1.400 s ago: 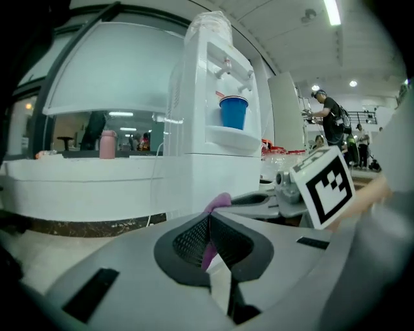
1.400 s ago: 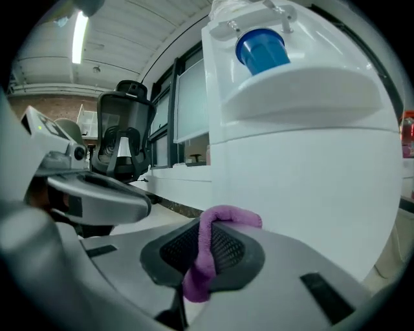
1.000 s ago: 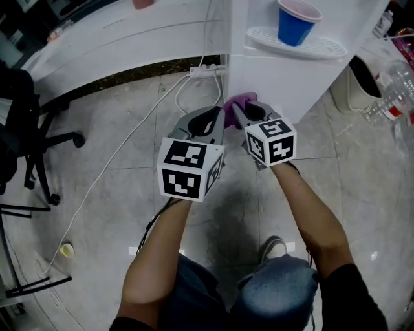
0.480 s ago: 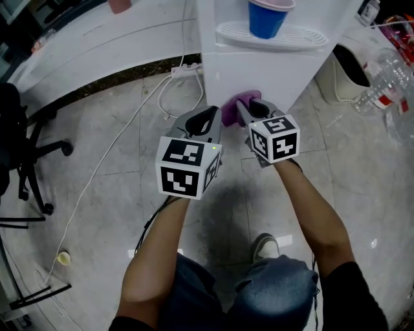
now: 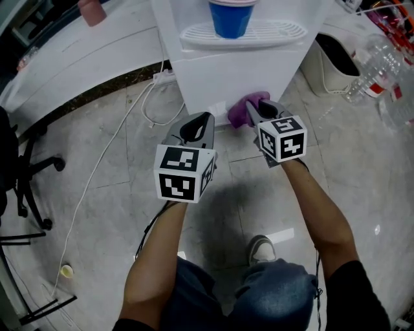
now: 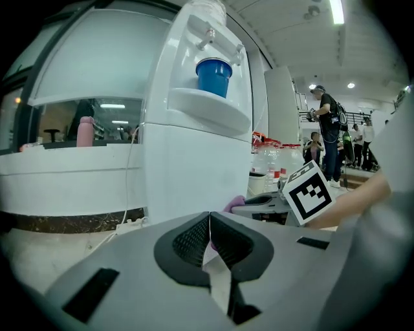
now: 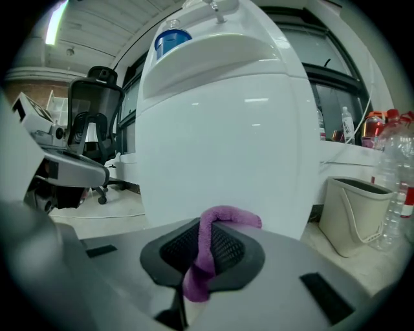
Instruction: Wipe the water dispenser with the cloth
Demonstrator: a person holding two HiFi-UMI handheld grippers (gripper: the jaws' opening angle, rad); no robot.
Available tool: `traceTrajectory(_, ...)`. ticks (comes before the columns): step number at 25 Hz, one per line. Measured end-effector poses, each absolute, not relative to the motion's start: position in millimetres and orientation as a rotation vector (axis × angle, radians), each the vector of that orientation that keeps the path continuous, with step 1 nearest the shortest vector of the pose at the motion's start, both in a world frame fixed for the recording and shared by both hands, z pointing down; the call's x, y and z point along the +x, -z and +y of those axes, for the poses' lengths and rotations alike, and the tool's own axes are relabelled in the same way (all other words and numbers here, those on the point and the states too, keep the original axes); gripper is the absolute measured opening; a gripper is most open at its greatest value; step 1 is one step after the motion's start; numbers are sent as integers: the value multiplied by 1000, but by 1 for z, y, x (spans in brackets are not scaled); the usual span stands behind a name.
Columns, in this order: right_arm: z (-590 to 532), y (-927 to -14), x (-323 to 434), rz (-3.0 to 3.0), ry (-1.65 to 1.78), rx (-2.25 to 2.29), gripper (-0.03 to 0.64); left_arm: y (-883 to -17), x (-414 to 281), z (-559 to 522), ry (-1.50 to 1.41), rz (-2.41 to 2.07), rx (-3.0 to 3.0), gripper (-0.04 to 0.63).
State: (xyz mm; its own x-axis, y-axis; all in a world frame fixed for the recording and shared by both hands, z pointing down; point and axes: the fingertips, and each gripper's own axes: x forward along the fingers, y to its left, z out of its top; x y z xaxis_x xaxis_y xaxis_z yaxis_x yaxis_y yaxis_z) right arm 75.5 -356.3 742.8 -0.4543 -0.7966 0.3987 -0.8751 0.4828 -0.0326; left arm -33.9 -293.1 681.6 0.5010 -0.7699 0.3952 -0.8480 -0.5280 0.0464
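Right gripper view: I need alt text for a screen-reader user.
The right claw is shut on a purple cloth, held before the lower front of the white water dispenser. A blue cup sits in its alcove; a white bin stands at right.

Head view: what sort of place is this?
Likely an office or lab: a water dispenser with a blue cup, a black swivel chair, and a long white counter.

No words, brands or numbers can be read anywhere. The bottles at two o'clock carry red labels too small to make out. The left cube and right cube show only black-and-white square markers.
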Motion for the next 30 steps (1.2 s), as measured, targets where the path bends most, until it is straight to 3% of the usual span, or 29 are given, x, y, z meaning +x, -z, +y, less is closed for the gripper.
traceTrajectory(16,-371,-762,180,-2247,-392,1572,32,-717,-3,-306,-563,-1292,2510,26)
traceTrajectory(30,-334,-681,159,-2316,-383,1550,32,-658,9,-306,-495,-1370,2510,26)
